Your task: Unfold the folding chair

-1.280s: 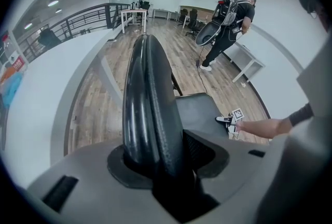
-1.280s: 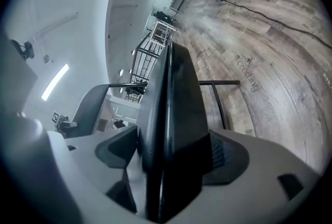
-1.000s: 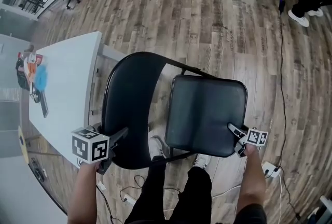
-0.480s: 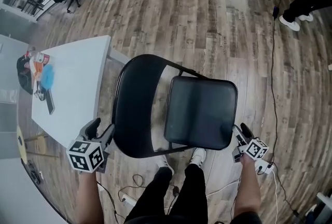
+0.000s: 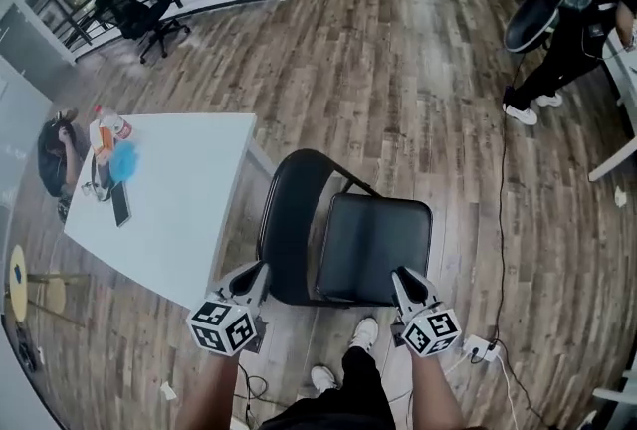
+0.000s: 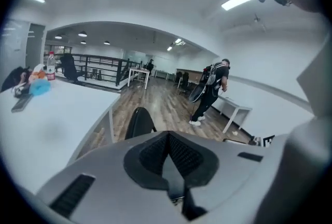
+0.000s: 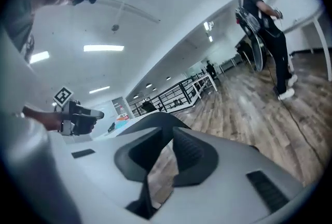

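The black folding chair stands unfolded on the wood floor, its seat (image 5: pixel 373 244) level and its curved backrest (image 5: pixel 289 229) toward the table. Both grippers hang above and in front of it, touching nothing. My left gripper (image 5: pixel 251 281) is shut, its pads meeting with nothing between them (image 6: pixel 167 153); the top of the backrest (image 6: pixel 140 122) shows just beyond it. My right gripper (image 5: pixel 403 284) is closing, with a narrow gap still between its pads and only floor seen through that gap (image 7: pixel 168 158). The left gripper (image 7: pixel 78 114) also appears in the right gripper view.
A white table (image 5: pixel 169 199) with a bottle, a blue thing and a phone stands left of the chair. A person (image 5: pixel 567 10) stands at the far right beside a desk. A cable and power strip (image 5: pixel 480 348) lie on the floor. My shoes (image 5: pixel 363 333) are below the seat.
Both grippers have left the chair's backrest and seat edge and risen toward the camera. The left jaws have shut and the right have narrowed. The chair stays unfolded.
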